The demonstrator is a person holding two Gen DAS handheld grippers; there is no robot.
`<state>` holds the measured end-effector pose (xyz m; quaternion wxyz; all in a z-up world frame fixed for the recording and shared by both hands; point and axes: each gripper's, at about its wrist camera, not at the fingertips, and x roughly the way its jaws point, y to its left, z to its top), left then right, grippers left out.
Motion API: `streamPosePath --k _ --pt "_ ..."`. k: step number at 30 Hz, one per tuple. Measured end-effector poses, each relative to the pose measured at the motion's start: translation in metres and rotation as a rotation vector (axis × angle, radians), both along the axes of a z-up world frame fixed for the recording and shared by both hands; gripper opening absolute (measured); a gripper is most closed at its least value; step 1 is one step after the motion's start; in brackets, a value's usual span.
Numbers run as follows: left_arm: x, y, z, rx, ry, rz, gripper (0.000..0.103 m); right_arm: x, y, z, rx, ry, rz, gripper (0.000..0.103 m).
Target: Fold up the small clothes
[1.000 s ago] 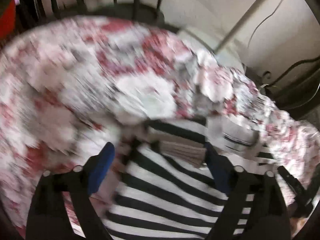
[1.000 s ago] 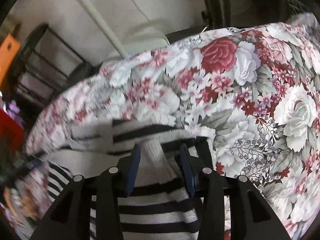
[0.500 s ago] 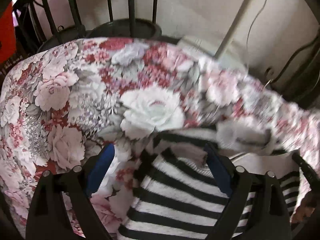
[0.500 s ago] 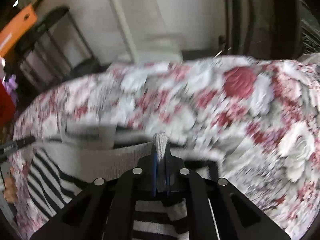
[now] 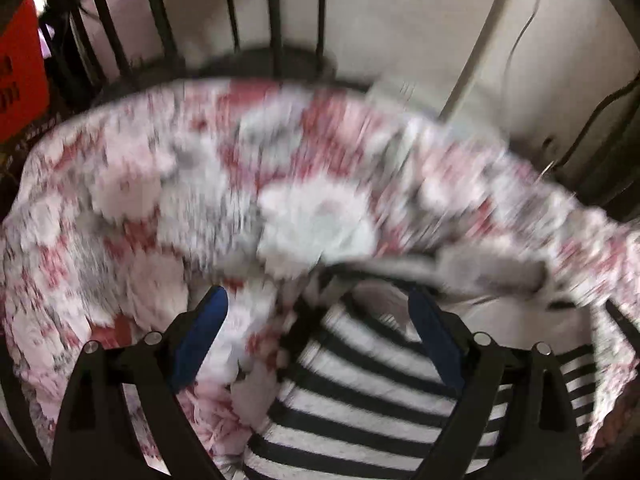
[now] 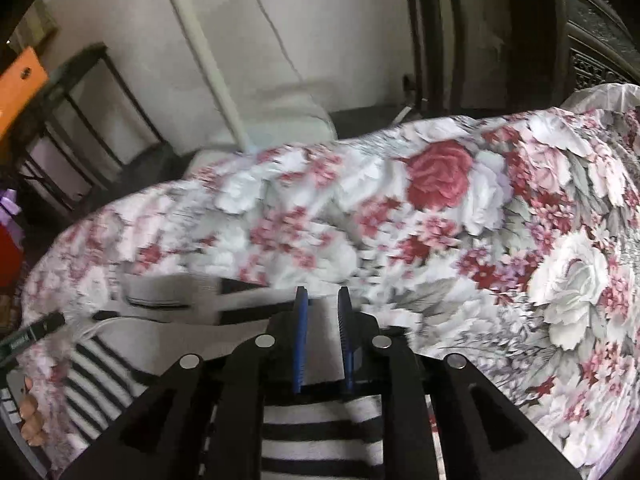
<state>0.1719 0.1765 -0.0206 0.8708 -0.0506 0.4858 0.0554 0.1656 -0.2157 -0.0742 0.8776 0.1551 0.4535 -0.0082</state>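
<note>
**Right gripper lets go of the striped top's edge**

Nearest me, my right gripper now has a narrow gap between its blue pads, and nothing sits in that gap. Half a second ago those pads were pinched on a grey ribbed edge of the striped garment; that edge has now dropped, so I judge the fold on this side as laid down and released. The garment lies directly under this gripper, its black-and-white bands running across the view.

My left gripper is spread wide, as it was a moment ago, holding nothing. It hovers above the garment's left edge, where the stripes meet the floral cloth. The left view is smeared, so this hand is moving, and I cannot read the fine lie of the collar.

Further out, the floral cloth covers the whole worktop, with the garment lying on its near part. Beyond it stand dark chair rails and a white pipe against the wall.

With both grippers free, I judge the next fold needs a fresh grasp.
</note>
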Motion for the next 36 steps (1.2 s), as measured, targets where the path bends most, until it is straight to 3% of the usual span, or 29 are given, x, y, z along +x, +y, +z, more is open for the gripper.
streamPosePath --k 2,5,9,11,12,13,15,17,20,25,27,28,31,32,33,34,36 --pt "-0.003 -0.003 0.014 -0.05 -0.045 -0.045 0.089 0.0 0.01 0.003 0.036 0.0 0.045 0.016" --pt "-0.004 -0.026 0.004 -0.053 0.008 -0.131 0.089 0.005 0.038 -0.002 0.054 0.027 0.136 0.016" --pt "0.002 -0.052 -0.034 0.071 0.131 -0.172 0.089 0.004 0.067 -0.018 0.027 0.057 0.223 0.016" --pt "0.012 -0.047 -0.06 0.191 0.205 -0.096 0.089 -0.001 0.08 -0.028 0.007 0.083 0.253 0.016" --pt "0.018 -0.04 -0.068 0.216 0.233 -0.052 0.09 0.0 0.085 -0.035 -0.024 0.109 0.261 0.015" --pt "0.023 -0.025 -0.076 0.2 0.267 0.013 0.095 0.003 0.086 -0.045 -0.058 0.143 0.264 0.012" --pt "0.029 0.008 -0.083 0.023 0.301 0.104 0.097 0.006 0.084 -0.055 -0.044 0.155 0.258 0.012" --pt "0.031 0.025 -0.084 -0.08 0.323 0.149 0.097 0.008 0.08 -0.057 -0.003 0.165 0.236 0.011" --pt "0.03 0.021 -0.069 -0.058 0.282 0.136 0.092 0.006 0.077 -0.046 0.02 0.153 0.21 0.014" --pt "0.018 -0.013 -0.022 -0.074 0.11 -0.033 0.089 -0.007 0.077 -0.028 0.043 0.141 0.219 0.019" --pt "0.014 -0.028 -0.016 -0.038 0.095 -0.1 0.089 -0.019 0.072 -0.024 0.039 0.149 0.227 0.024" --pt "0.015 -0.032 -0.02 -0.013 0.111 -0.113 0.09 -0.025 0.073 -0.024 0.032 0.152 0.233 0.027" --pt "0.019 -0.037 -0.06 0.083 0.261 -0.102 0.09 -0.036 0.084 -0.03 0.01 0.176 0.242 0.032" --pt "0.02 -0.035 -0.075 0.119 0.325 -0.084 0.099 -0.042 0.085 -0.035 0.015 0.19 0.235 0.034" --pt "0.021 -0.029 -0.093 0.126 0.388 -0.064 0.099 -0.046 0.087 -0.04 0.02 0.208 0.23 0.036" --pt "0.02 -0.019 -0.096 0.057 0.387 -0.031 0.099 -0.047 0.091 -0.046 0.013 0.226 0.232 0.039" --pt "0.022 -0.009 -0.092 0.001 0.411 -0.001 0.099 -0.055 0.101 -0.048 -0.07 0.231 0.257 0.039"
